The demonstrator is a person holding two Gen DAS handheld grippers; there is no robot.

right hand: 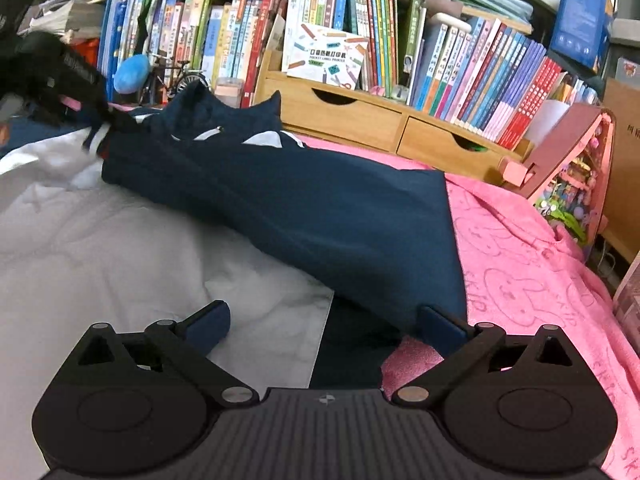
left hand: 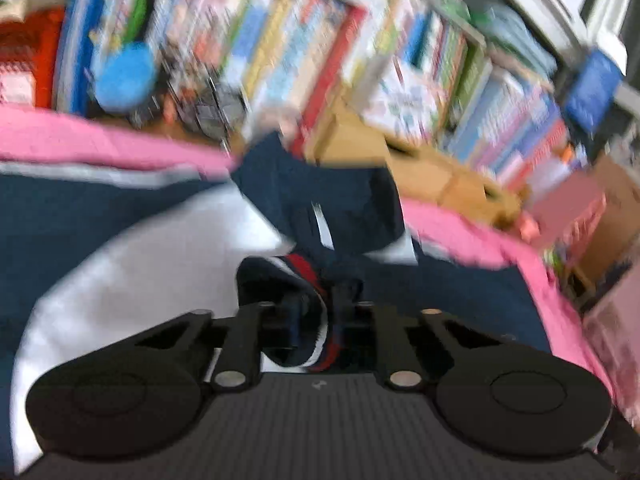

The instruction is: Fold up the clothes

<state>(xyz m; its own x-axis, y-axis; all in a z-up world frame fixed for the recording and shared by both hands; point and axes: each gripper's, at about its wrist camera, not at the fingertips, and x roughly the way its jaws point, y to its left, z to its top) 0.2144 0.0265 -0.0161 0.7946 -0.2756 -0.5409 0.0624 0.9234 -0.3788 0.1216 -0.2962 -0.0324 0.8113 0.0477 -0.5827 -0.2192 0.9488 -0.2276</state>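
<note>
Gripping a striped cuff (left hand: 316,308) of the navy-and-white garment (right hand: 304,208), the left gripper (left hand: 316,312) has its fingers closed tight on the ribbed red, white and navy band, the fabric bunched between them. That hold looks meant to carry a sleeve across the body of the garment, a fold in the making, though the blur in the left wrist view leaves the direction unclear. Nearer the front edge of the worktop, the right gripper (right hand: 324,328) stands with its fingers spread wide and nothing between them, poised just over the navy hem where it meets the white panel (right hand: 120,248), perhaps ready to pin or take that edge. Spread on a pink towel (right hand: 528,272), the garment lies partly doubled, a navy section draped over the white. Beyond it, along the worktop's far edge, a wooden drawer unit (right hand: 360,116) and rows of books (right hand: 472,72) close the scene.
</note>
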